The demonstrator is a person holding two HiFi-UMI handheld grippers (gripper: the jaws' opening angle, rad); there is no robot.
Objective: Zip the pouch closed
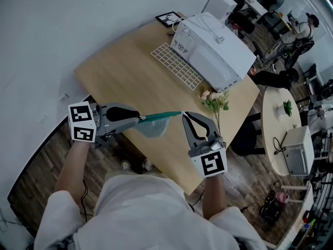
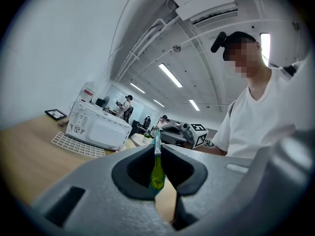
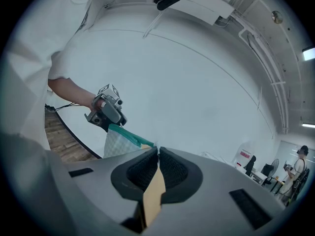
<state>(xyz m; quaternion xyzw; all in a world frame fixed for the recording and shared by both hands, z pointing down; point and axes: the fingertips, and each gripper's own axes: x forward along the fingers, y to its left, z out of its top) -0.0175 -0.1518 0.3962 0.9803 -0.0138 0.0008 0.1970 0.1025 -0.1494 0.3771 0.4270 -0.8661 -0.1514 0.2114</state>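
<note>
A mesh pouch (image 1: pixel 153 127) with a teal zip band (image 1: pixel 162 115) hangs stretched between my two grippers, above the near edge of the wooden table (image 1: pixel 125 82). My left gripper (image 1: pixel 140 119) points right and is shut on the pouch's left end; in the left gripper view that green edge (image 2: pixel 156 167) sits pinched between the jaws. My right gripper (image 1: pixel 183 114) is shut at the zip's right end on a small pale piece, seemingly the zipper pull (image 3: pixel 158 146). The right gripper view shows the pouch (image 3: pixel 119 140) running back to the left gripper (image 3: pixel 107 110).
On the table stand a white boxy appliance (image 1: pixel 213 51), a white grid mat (image 1: pixel 177 65), a small framed picture (image 1: pixel 168 19) and a sprig of flowers (image 1: pixel 214 102). A round white table (image 1: pixel 276 129) with a device stands to the right. Wood floor lies below.
</note>
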